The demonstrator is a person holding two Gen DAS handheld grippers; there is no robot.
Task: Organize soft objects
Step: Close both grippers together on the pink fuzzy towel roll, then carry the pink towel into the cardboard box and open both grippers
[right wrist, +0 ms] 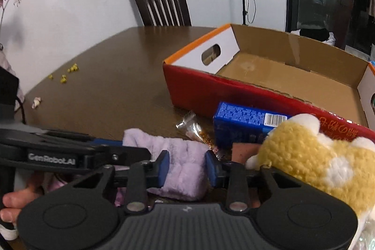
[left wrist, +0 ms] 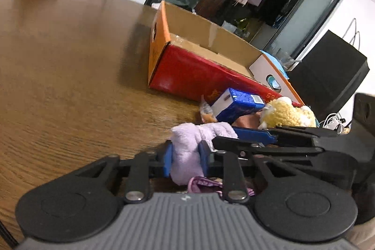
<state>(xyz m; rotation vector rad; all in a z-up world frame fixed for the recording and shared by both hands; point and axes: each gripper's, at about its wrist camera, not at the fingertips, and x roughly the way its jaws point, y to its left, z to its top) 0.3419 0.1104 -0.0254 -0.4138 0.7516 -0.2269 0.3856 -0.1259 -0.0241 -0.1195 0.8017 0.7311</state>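
Observation:
A soft lilac plush cloth [left wrist: 187, 151] lies on the wooden table. My left gripper [left wrist: 186, 159] is shut on one end of it, blue pads pressing both sides. My right gripper [right wrist: 187, 166] is shut on the same lilac cloth [right wrist: 185, 163] from the other side. The right gripper's body crosses the left wrist view [left wrist: 281, 139], and the left gripper's body crosses the right wrist view [right wrist: 58, 154]. A yellow and white plush toy [right wrist: 316, 161] lies right of the cloth, also in the left wrist view [left wrist: 286, 114]. An open red and orange cardboard box [right wrist: 257, 95] stands behind, empty inside.
A blue carton [right wrist: 243, 123] and a clear snack wrapper [right wrist: 194, 128] lie between the cloth and the box [left wrist: 199, 72]. Small yellow bits [right wrist: 68, 73] are scattered at the table's far left. A dark wooden chair [right wrist: 161, 4] stands behind the table. A black speaker [left wrist: 328, 72] is right.

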